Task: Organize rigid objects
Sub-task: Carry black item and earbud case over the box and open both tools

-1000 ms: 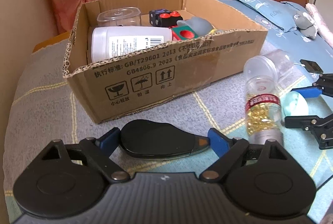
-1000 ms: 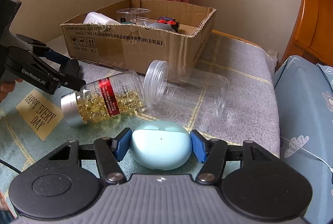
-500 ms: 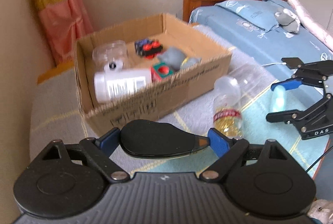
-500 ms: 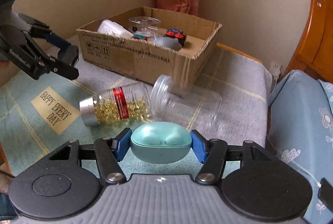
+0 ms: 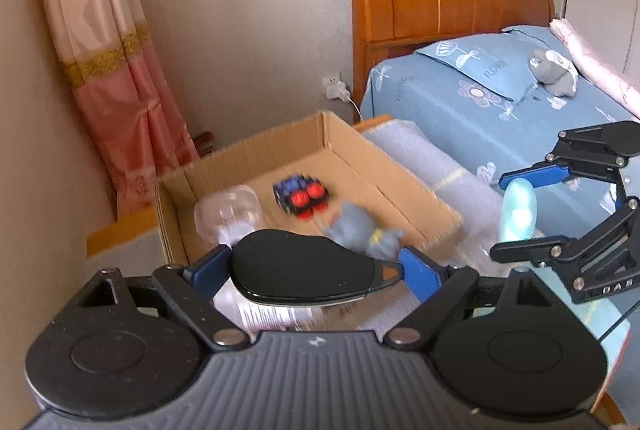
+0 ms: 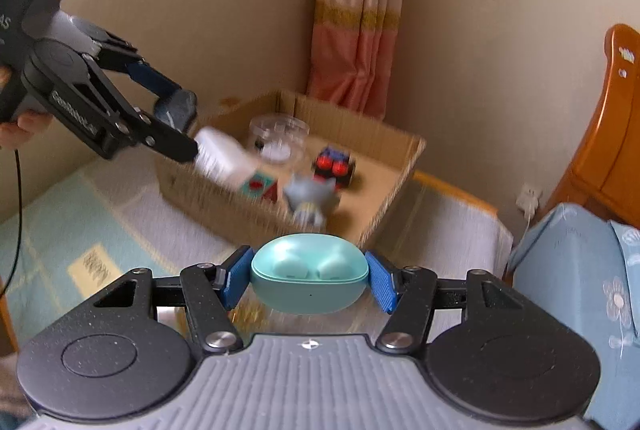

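Jaws clamp black case [image 5: 304,268], teal earbud case [image 6: 310,278]; both raised higher over box [image 5: 400,186].

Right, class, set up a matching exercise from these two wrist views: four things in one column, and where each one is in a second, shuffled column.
Things:
1. black oval case
2. mint earbud case
3. grey cat figure
4. pink curtain

Places:
a. lying inside the cardboard box
b. clamped in the right gripper
c. hanging by the wall behind the box
d. clamped in the left gripper

Pairs: 1-d, 2-b, 3-a, 4-c
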Tool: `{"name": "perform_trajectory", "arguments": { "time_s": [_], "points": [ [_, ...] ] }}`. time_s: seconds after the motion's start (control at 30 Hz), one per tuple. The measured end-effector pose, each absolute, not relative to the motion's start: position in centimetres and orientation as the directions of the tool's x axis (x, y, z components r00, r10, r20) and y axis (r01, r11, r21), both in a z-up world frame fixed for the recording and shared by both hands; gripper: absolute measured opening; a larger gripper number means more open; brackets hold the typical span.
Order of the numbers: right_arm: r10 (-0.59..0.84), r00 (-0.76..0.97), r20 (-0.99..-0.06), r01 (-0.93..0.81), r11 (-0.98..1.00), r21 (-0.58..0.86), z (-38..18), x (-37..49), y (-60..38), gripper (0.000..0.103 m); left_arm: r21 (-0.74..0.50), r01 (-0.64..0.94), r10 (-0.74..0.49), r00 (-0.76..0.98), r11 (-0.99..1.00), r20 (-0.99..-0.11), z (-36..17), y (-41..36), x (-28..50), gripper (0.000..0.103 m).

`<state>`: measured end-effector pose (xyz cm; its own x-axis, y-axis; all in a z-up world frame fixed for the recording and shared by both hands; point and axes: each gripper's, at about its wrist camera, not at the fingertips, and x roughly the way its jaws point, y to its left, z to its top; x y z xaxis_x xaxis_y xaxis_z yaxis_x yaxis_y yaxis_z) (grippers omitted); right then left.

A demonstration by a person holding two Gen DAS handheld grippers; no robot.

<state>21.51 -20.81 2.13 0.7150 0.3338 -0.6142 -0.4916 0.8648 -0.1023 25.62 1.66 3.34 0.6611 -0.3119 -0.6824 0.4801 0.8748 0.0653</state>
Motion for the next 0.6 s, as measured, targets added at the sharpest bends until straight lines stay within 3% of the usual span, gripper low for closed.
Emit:
{"name": "perform_trajectory", "arguments": {
  "time_s": [0.6],
  "points": [
    [0.312, 0.656, -0.687, -0.49, 0.868, -0.074, 0.2, 34.0, -18.4, 0.066, 0.046, 0.427, -0.26, 0.63, 0.903, -0.732, 1.8, -0.2, 37.6, 0.089]
  ]
}}
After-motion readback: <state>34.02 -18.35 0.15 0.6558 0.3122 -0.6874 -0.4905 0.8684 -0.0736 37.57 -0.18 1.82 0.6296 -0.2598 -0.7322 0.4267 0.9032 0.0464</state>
